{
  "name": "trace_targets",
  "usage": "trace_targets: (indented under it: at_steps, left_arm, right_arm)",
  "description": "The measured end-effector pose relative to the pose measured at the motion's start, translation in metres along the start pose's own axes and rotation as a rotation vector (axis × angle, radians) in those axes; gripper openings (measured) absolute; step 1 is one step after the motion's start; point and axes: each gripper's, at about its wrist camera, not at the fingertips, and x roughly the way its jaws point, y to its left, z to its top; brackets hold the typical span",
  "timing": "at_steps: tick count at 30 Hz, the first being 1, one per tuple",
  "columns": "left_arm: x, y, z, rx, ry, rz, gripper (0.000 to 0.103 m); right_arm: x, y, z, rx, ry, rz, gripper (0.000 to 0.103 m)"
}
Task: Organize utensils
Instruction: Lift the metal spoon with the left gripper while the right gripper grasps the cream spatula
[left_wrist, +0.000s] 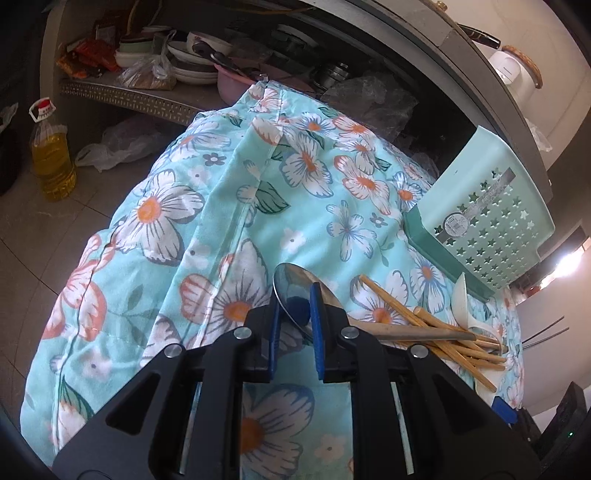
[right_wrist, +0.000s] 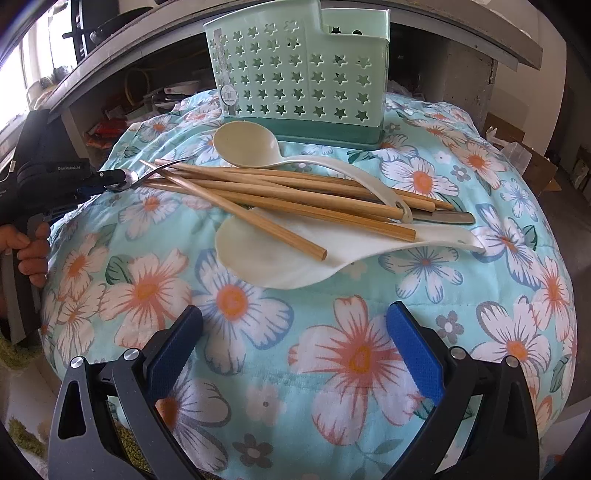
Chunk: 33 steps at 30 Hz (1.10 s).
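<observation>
A floral cloth (right_wrist: 332, 350) covers a rounded surface, with a heap of utensils at its middle and a mint caddy (right_wrist: 299, 74) standing at 12 o'clock beyond them. The step in hand looks like the first pick-up: the left gripper (left_wrist: 295, 314) has its blue pads clenched on the bowl of a metal spoon (left_wrist: 295, 291), whose handle runs off toward 3 o'clock under the pile. In the right wrist view that same grip shows at 9 o'clock, a person's hand (right_wrist: 29, 251) behind it. The right gripper (right_wrist: 291, 354) hangs at 6 o'clock with jaws wide apart, holding nothing. Next, probably, the spoon must be drawn clear and carried up to the caddy's open top — a lift, then a turn to stand it handle down. In the way: chopsticks (right_wrist: 280, 195) lie crossed over the spoon's handle, and a ladle (right_wrist: 247, 144) and a flat rice paddle (right_wrist: 266, 254) rest among them, so a quick pull could scatter the heap.
</observation>
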Motion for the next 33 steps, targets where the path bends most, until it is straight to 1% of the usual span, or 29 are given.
trace_targets:
  at_steps: [2, 3, 4, 6, 8, 10, 11, 12, 13, 16, 17, 20, 22, 23, 26, 27, 28, 30, 33]
  left_arm:
    - [-0.005, -0.002, -0.002, 0.013, -0.009, 0.008, 0.012]
    - [-0.007, -0.002, -0.003, 0.020, -0.014, 0.013, 0.012]
    - [-0.009, -0.003, -0.004, 0.025, -0.018, 0.019, 0.012]
    - [-0.012, -0.002, -0.007, 0.025, -0.023, 0.024, 0.012]
    - [-0.016, 0.000, -0.009, 0.016, -0.029, 0.025, 0.011]
    - [-0.020, 0.000, -0.009, 0.011, -0.040, 0.026, 0.011]
    - [-0.022, 0.000, -0.009, 0.008, -0.045, 0.026, 0.010]
    - [-0.023, 0.000, -0.009, 0.007, -0.050, 0.026, 0.009]
    - [-0.026, 0.000, -0.008, 0.006, -0.055, 0.027, 0.009]
    - [-0.032, 0.002, -0.008, 0.002, -0.064, 0.029, 0.008]
    - [-0.034, 0.002, -0.007, 0.003, -0.068, 0.030, 0.006]
    - [-0.042, 0.002, -0.007, 0.005, -0.084, 0.031, 0.006]
    - [-0.048, 0.001, -0.006, 0.005, -0.096, 0.028, 0.005]
    - [-0.052, 0.001, -0.006, 0.004, -0.102, 0.026, 0.005]
    - [-0.062, -0.002, -0.004, 0.008, -0.127, 0.021, 0.004]
    - [-0.066, -0.003, -0.003, 0.011, -0.136, 0.020, 0.003]
    - [-0.070, -0.003, -0.003, 0.013, -0.144, 0.019, 0.003]
    - [-0.079, -0.005, -0.001, 0.018, -0.162, 0.016, 0.002]
    - [-0.090, -0.006, 0.002, 0.026, -0.187, 0.018, 0.002]
  right_arm:
    - [-0.006, 0.003, 0.000, -0.023, -0.006, -0.034, 0.097]
    - [-0.012, 0.006, -0.001, -0.052, -0.025, -0.060, 0.096]
    - [-0.018, 0.010, -0.004, -0.090, -0.052, -0.086, 0.092]
    - [-0.029, 0.021, -0.007, -0.168, -0.107, -0.141, 0.088]
    - [-0.035, 0.031, -0.008, -0.236, -0.147, -0.194, 0.081]
    - [-0.036, 0.041, -0.008, -0.301, -0.171, -0.237, 0.071]
    - [-0.036, 0.046, -0.008, -0.335, -0.177, -0.248, 0.069]
    - [-0.035, 0.049, -0.009, -0.365, -0.181, -0.260, 0.063]
    - [-0.035, 0.053, -0.010, -0.396, -0.187, -0.274, 0.059]
    - [-0.028, 0.065, -0.013, -0.487, -0.186, -0.305, 0.049]
    - [-0.025, 0.067, -0.014, -0.513, -0.179, -0.310, 0.048]
    - [-0.018, 0.074, -0.016, -0.560, -0.168, -0.334, 0.044]
    - [-0.013, 0.076, -0.016, -0.583, -0.168, -0.356, 0.038]
    - [-0.011, 0.077, -0.016, -0.595, -0.169, -0.366, 0.036]
    - [-0.002, 0.079, -0.016, -0.621, -0.164, -0.397, 0.025]
    - [0.000, 0.079, -0.015, -0.625, -0.158, -0.402, 0.018]
    - [0.002, 0.078, -0.015, -0.629, -0.155, -0.402, 0.014]
    - [0.002, 0.080, -0.015, -0.647, -0.163, -0.406, 0.012]
    - [-0.005, 0.083, -0.014, -0.663, -0.187, -0.401, 0.007]
